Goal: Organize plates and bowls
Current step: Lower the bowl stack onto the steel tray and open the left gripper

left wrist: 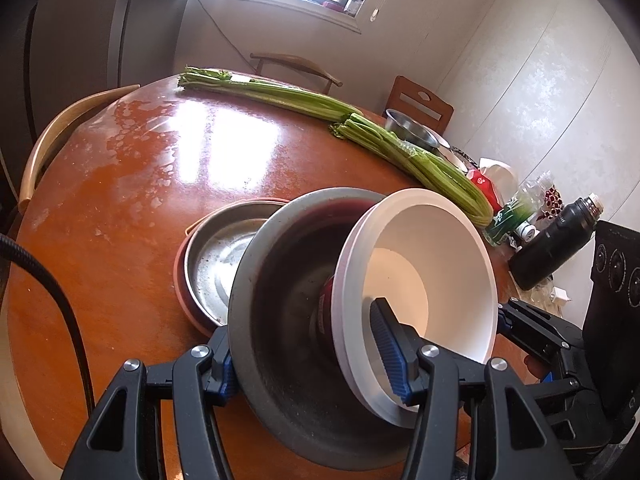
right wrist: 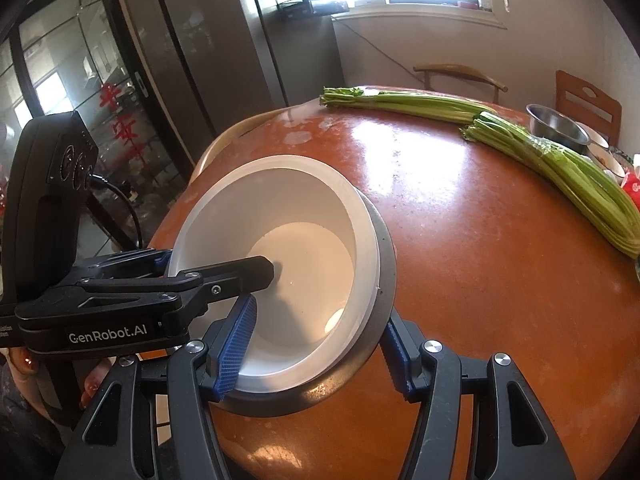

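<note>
Nearest the left lens: left claw (left wrist: 316,364), pinching a tilted stack, one blue pad outside the grey bowl (left wrist: 280,344), the other inside the white bowl (left wrist: 424,280) nested in it. Between the two bowls, something dark red, not clear what. Stack lifted on edge above the desk (left wrist: 132,200), mouths turned toward the right. Just behind it, flat on the desk, a steel dish (left wrist: 216,264) seated in a pink plate (left wrist: 180,280).

From the right lens: right claw (right wrist: 320,348) clamped on the same stack from the opposite rim, left pad inside the white bowl (right wrist: 288,240), right pad against the grey bowl (right wrist: 384,256) outside. Left claw reaching in from the left side, one finger lying across the white bowl's inside. Both claws angled downward toward the desk.

Farther back: celery (left wrist: 360,128) lying across the desk, a steel bowl (left wrist: 412,128) near the far edge, a black flask (left wrist: 556,236) at the right.
</note>
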Available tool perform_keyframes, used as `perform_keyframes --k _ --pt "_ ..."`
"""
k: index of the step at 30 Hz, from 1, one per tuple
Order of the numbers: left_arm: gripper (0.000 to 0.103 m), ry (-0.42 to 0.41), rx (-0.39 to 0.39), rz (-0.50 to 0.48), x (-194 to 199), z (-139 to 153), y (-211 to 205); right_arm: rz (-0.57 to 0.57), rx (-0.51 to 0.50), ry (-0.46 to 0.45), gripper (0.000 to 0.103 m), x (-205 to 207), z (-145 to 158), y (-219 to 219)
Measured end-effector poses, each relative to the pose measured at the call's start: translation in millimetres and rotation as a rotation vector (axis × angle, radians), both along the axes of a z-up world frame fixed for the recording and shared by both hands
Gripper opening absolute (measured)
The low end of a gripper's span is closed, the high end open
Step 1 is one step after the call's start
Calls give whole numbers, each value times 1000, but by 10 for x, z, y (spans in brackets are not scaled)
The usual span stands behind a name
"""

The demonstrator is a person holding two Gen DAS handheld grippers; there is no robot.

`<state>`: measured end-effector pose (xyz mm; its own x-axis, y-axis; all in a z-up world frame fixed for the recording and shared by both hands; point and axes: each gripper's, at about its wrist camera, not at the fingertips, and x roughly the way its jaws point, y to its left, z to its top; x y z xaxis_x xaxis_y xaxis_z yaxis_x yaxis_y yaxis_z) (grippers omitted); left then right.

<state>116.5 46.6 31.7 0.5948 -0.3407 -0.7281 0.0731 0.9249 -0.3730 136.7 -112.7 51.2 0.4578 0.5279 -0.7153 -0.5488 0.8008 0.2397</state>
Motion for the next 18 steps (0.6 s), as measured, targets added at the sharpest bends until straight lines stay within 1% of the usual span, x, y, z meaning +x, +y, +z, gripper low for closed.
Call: perform_keyframes --k 12,18 --pt "56 -12 5 54 217 8 265 39 -8 0 63 290 12 334" --pt "56 8 8 73 316 -78 373 47 -19 15 63 384 -56 462"
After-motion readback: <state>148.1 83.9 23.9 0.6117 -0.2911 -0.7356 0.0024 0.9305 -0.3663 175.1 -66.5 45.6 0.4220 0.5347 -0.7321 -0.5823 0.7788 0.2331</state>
